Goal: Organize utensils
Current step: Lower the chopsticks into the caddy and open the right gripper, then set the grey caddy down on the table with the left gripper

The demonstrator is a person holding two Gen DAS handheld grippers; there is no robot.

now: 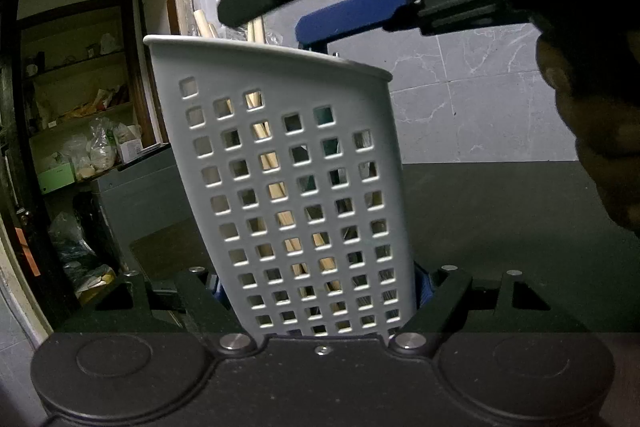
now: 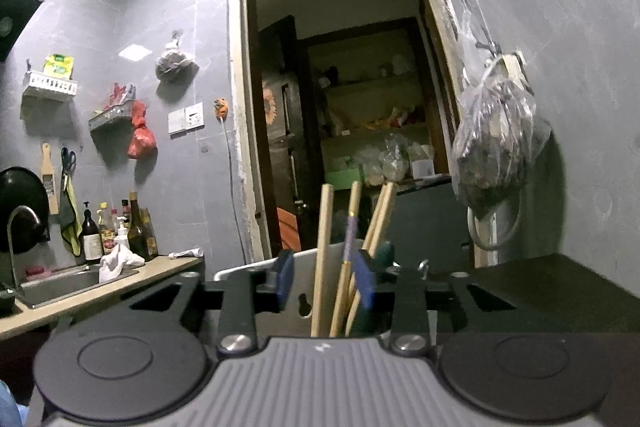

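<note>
Left gripper [image 1: 320, 291]: jaws pinching the lower sides of a white perforated holder [image 1: 280, 163], which stands upright on a dark counter [image 1: 500, 219]. Right gripper [image 2: 325, 285]: held over the holder's rim, blue pads [image 2: 285, 279] spread apart, with wooden chopsticks [image 2: 323, 251] standing between them untouched inside the holder. Behind: grey tiled wall [image 1: 480, 99], open doorway [image 2: 344, 87] to cluttered shelves; a sink [image 2: 60, 285] with bottles [image 2: 116, 231] at left.

Your desk [image 1: 500, 211] is dark and matte. The white perforated utensil holder [image 1: 280, 163] stands on it, wooden chopsticks [image 2: 322, 259] inside.
</note>
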